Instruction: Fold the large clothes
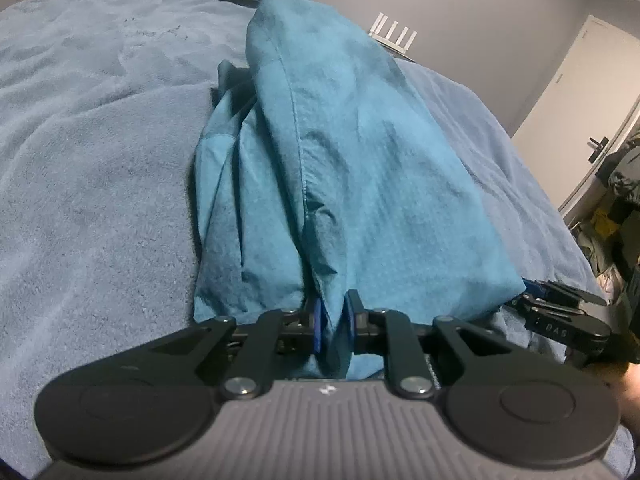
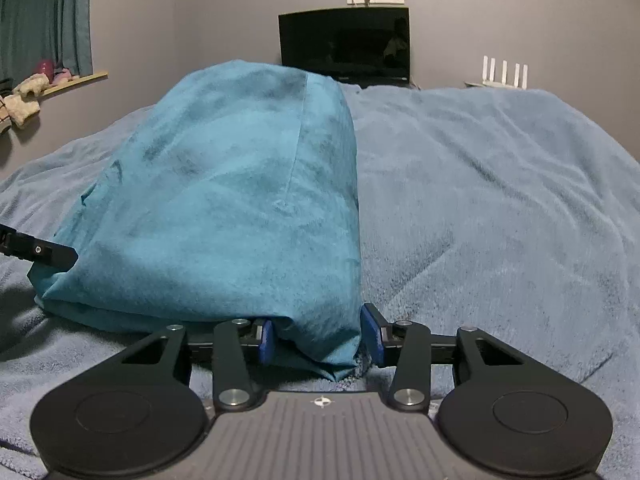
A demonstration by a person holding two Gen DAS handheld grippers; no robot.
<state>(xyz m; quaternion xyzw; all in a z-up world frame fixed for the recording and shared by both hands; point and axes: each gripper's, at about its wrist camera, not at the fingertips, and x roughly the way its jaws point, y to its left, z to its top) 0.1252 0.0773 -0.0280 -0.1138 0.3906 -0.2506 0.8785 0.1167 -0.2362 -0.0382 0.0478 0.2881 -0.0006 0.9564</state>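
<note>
A teal garment [image 1: 360, 160] lies folded into a long strip on a light blue blanket [image 1: 100, 160] that covers the bed. My left gripper [image 1: 334, 324] is shut on the garment's near left edge, with a fold of cloth pinched between the blue pads. In the right wrist view the garment [image 2: 224, 184] runs away from me, and its near right corner sits between the pads of my right gripper [image 2: 318, 336]. Those jaws stand apart around the cloth without squeezing it. The right gripper [image 1: 560, 308] also shows at the garment's right corner, and a left finger [image 2: 40, 252] pokes in at the left.
The blanket [image 2: 500, 200] spreads wide to the garment's right. Behind the bed stand a dark screen [image 2: 344, 44] and a white router [image 2: 504, 74]. A shelf [image 2: 60, 84] with small items and a curtain [image 2: 44, 16] are at the left wall. A white door [image 1: 576, 112] and clutter [image 1: 616, 200] are at the right.
</note>
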